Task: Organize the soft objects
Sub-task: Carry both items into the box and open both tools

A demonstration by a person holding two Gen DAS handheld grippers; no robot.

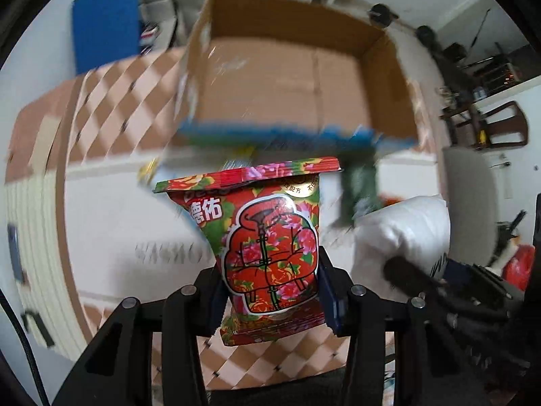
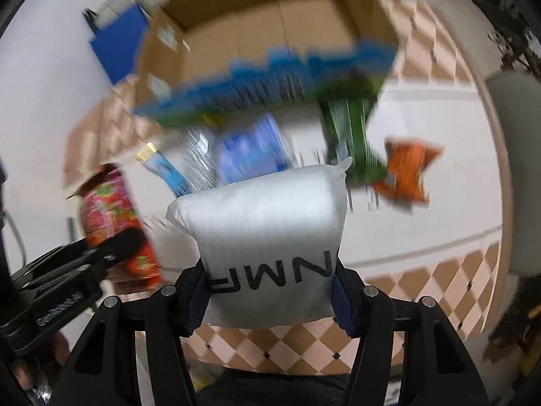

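My left gripper (image 1: pixel 270 291) is shut on a red floral snack bag (image 1: pixel 270 243) and holds it upright above the table. The bag also shows at the left of the right wrist view (image 2: pixel 111 209). My right gripper (image 2: pixel 268 291) is shut on a white padded pouch (image 2: pixel 267 237) printed with black letters; the pouch also shows in the left wrist view (image 1: pixel 405 230). An open cardboard box (image 1: pixel 294 77) with a blue front edge stands ahead on the table; it also shows in the right wrist view (image 2: pixel 270 34). Both views are motion-blurred.
On the white table (image 2: pixel 422 230) lie a green packet (image 2: pixel 351 142), an orange packet (image 2: pixel 405 169), a blue packet (image 2: pixel 253 152) and a blue tube (image 2: pixel 162 165). A blue panel (image 1: pixel 104 23) stands at the back left. A checkered floor surrounds the table.
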